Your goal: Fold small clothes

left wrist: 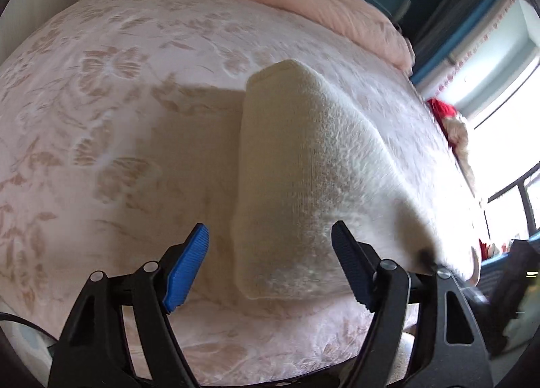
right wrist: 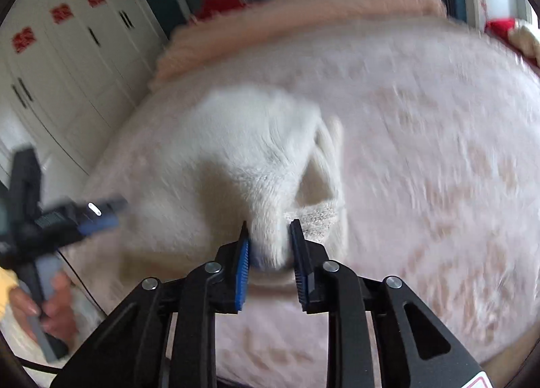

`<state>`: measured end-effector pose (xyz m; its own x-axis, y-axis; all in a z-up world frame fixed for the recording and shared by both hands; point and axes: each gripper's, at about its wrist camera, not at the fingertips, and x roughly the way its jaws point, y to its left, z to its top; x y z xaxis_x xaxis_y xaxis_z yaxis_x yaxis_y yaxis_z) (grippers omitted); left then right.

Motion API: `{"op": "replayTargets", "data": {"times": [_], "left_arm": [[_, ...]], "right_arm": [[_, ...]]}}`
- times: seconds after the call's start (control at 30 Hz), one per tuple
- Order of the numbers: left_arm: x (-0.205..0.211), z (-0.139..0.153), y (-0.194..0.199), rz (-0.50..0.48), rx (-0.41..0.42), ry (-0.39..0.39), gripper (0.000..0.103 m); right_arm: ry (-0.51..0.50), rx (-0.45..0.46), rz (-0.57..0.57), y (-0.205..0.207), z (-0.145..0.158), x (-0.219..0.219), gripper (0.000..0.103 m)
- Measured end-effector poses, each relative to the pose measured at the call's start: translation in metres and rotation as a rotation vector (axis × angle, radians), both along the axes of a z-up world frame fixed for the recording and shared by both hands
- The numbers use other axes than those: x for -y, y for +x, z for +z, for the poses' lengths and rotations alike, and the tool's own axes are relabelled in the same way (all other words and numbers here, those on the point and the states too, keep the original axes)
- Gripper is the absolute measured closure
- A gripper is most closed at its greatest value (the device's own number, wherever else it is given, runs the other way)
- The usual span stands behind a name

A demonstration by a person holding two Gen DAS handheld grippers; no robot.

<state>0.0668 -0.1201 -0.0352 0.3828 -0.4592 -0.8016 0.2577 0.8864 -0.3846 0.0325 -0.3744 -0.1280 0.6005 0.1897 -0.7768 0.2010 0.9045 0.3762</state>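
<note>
Right wrist view motion-blurred: bedspread, left tongs

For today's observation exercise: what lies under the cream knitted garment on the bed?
Under the cream knitted garment lies the pink floral bedspread. Whatever sits directly beneath the fabric is covered.

The left gripper is held tilted downward with its jaws spread wide and nothing pressed between them. The right gripper is angled downward, its jaws narrowed and clamped on white fabric.
</note>
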Motion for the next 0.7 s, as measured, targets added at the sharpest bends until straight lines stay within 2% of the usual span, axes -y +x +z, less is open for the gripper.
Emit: {"op": "replayTargets", "data": {"times": [0.07,0.13,0.17,0.2,0.3,0.43,0.47,0.5,0.53,0.63,0.7], "left_arm": [[0.016,-0.012,-0.002,-0.023,-0.013,0.024,0.03],[0.027,-0.022,-0.002,-0.033,-0.027,0.059,0.03],[0.029,-0.025,-0.002,-0.029,-0.026,0.074,0.03],[0.03,-0.026,-0.002,-0.019,-0.022,0.089,0.03],[0.029,-0.03,0.001,-0.005,-0.039,0.074,0.028],[0.028,-0.035,0.003,-0.006,-0.046,0.07,0.027],[0.028,-0.036,0.003,-0.008,-0.044,0.071,0.026],[0.028,-0.036,0.003,-0.008,-0.046,0.071,0.026],[0.028,-0.037,0.004,-0.007,-0.051,0.066,0.026],[0.021,-0.028,0.005,-0.001,-0.047,0.023,0.026],[0.016,-0.02,0.006,0.001,-0.028,-0.01,0.025]], "right_arm": [[0.048,0.007,-0.012,0.001,-0.001,0.002,0.072],[0.055,0.087,-0.025,0.002,0.022,0.005,0.065],[0.043,0.118,-0.033,0.008,0.034,0.008,0.051],[0.036,0.128,-0.035,0.012,0.039,0.012,0.04],[0.056,0.117,-0.012,0.045,0.04,0.02,0.04],[0.195,0.023,0.004,0.093,0.006,0.026,0.04],[0.211,0.02,0.0,0.096,0.003,0.025,0.054],[0.219,0.024,0.007,0.101,0.003,0.022,0.091],[0.203,0.045,0.008,0.103,0.015,0.019,0.091],[0.072,0.242,0.014,0.077,0.085,0.006,0.092],[-0.003,0.296,0.009,0.061,0.106,0.004,0.092]]}}
